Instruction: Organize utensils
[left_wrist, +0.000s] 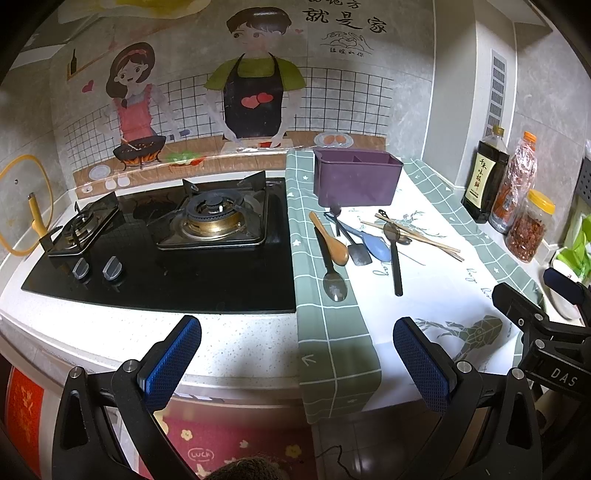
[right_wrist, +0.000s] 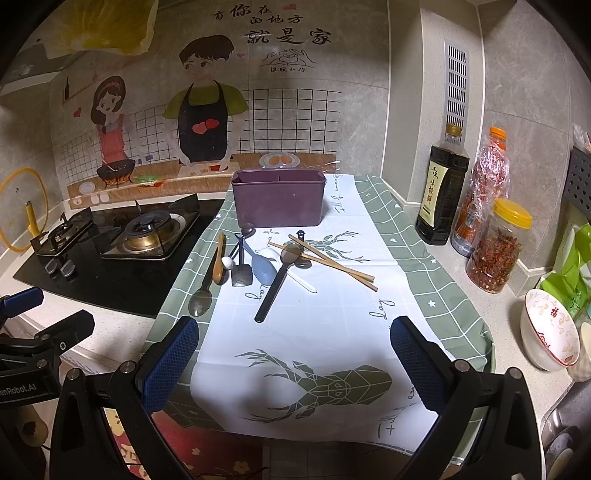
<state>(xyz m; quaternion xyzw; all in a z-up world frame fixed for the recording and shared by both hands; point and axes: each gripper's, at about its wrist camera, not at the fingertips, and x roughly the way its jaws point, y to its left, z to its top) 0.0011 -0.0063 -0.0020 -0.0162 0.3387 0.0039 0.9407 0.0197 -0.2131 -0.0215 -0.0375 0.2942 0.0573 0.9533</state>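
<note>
Both tongs, left (left_wrist: 297, 354) and right (right_wrist: 294, 356), gape empty; no utensil binned yet, next grab black-handled spoon (right_wrist: 275, 282) for purple caddy (right_wrist: 279, 199).

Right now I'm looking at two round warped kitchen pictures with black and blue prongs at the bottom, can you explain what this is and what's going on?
There is no robot here. A person holds a two-finger tool in each hand, and each tool carries a wide-angle camera looking along its fingers, hence the curved edges. One picture comes from the left tool, the other from the right tool. The blue pads are the fingertips. Both tools are open and hold nothing.

On the counter lies a cloth beside a stove. On the cloth lie loose utensils: spoons, a small spatula and chopsticks. Behind them stands a purple bin, which looks empty. Nothing seems sorted yet.
</note>
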